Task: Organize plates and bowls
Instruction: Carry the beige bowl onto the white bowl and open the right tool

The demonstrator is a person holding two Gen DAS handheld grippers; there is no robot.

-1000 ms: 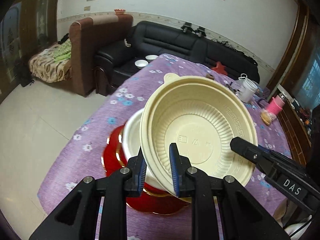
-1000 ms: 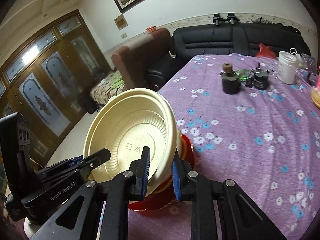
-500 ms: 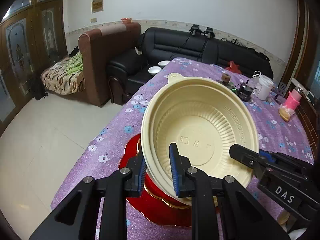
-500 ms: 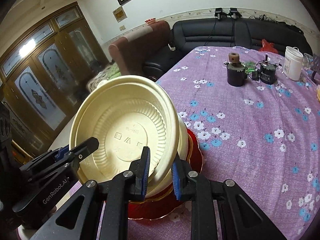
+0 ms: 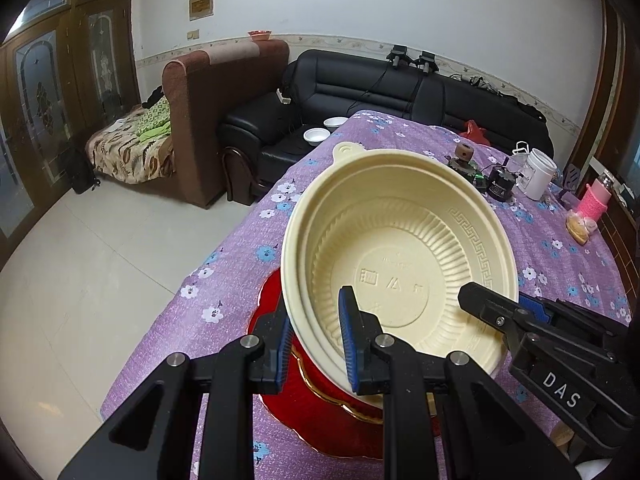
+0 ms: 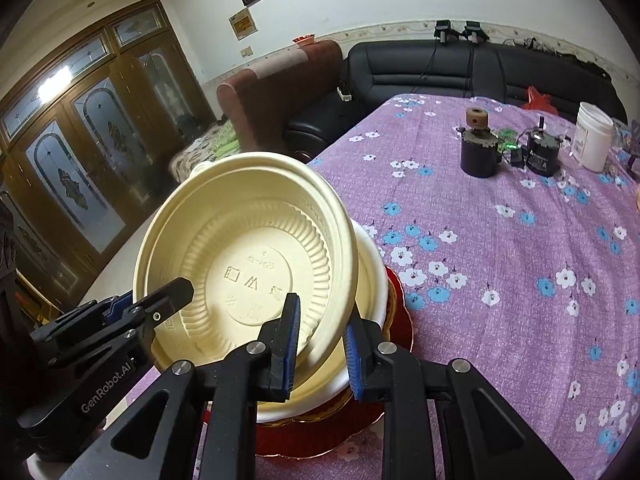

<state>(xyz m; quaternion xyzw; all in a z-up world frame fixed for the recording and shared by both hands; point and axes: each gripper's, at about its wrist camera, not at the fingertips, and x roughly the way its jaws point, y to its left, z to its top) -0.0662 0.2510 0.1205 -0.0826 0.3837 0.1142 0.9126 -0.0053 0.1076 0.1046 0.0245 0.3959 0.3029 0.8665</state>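
Note:
A cream plastic bowl [image 5: 400, 264] [image 6: 248, 256] hangs tilted over a stack near the table's left edge. My left gripper [image 5: 314, 320] is shut on its left rim and shows in the right wrist view [image 6: 172, 296] clamping that rim. On the opposite rim my right gripper [image 6: 322, 320] is shut, and it reaches in from the right in the left wrist view [image 5: 480, 300]. Right under the cream bowl sits a white bowl [image 6: 372, 264] on a red gold-edged plate [image 5: 340, 428] [image 6: 400, 320]. Whether the cream bowl touches the white one I cannot tell.
The purple flowered tablecloth [image 6: 520, 240] carries two dark cylinders [image 6: 480, 152], a white jar [image 6: 594, 136] and a pink cup [image 5: 594, 200] at the far end. Beyond the table stands a black sofa [image 5: 360, 88] with two small white bowls [image 5: 316, 135]. Tiled floor lies left.
Held by both grippers, the cream bowl has sunk toward the stack and now covers the white bowl in the left wrist view. Both grips are unchanged.

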